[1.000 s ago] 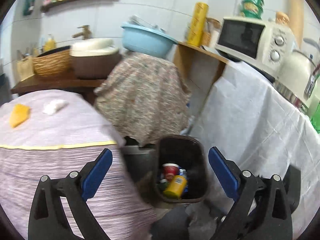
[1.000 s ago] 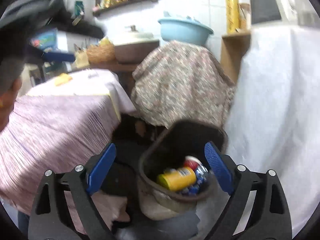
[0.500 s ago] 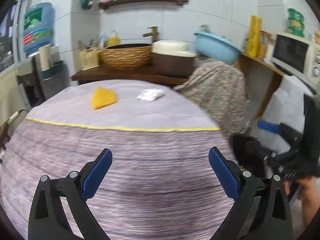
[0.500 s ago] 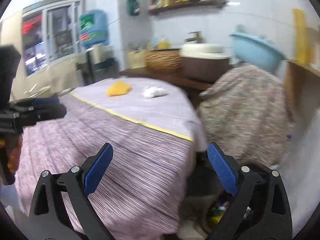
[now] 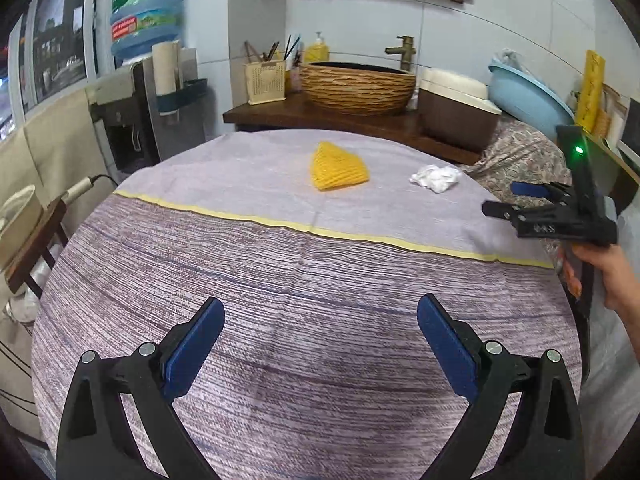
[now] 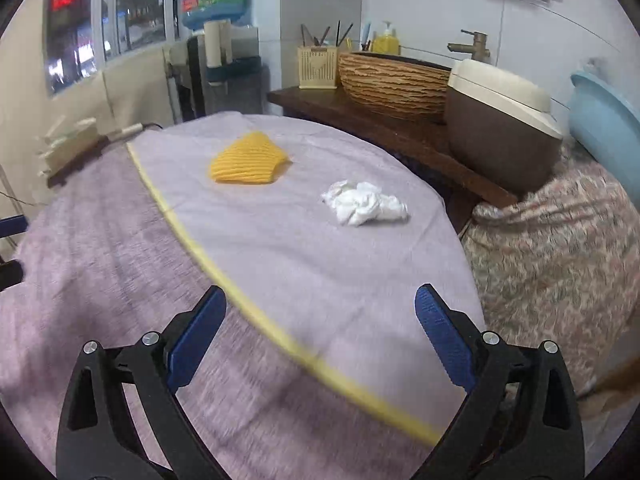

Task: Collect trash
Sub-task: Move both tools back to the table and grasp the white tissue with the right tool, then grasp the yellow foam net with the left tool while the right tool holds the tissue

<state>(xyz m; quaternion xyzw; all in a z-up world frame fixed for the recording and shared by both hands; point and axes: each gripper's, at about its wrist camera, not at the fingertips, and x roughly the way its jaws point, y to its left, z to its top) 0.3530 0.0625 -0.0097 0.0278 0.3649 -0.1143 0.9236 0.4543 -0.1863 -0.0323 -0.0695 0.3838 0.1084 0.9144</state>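
Note:
A yellow ribbed foam wrapper and a crumpled white tissue lie on the far part of the table's purple cloth. My left gripper hangs open and empty over the near striped part of the cloth. My right gripper is open and empty too, above the yellow stripe, with the tissue ahead of it. In the left wrist view the right gripper shows at the table's right edge, held by a hand. The trash bin is out of view.
Behind the table a wooden counter carries a wicker bowl, a brown pot and a utensil holder. A blue basin rests on a floral-covered mound. A water dispenser stands at the left.
Both grippers have swung up and left from the bin by the floor, which held cans and a cup, to the table top. Both stayed open and empty.

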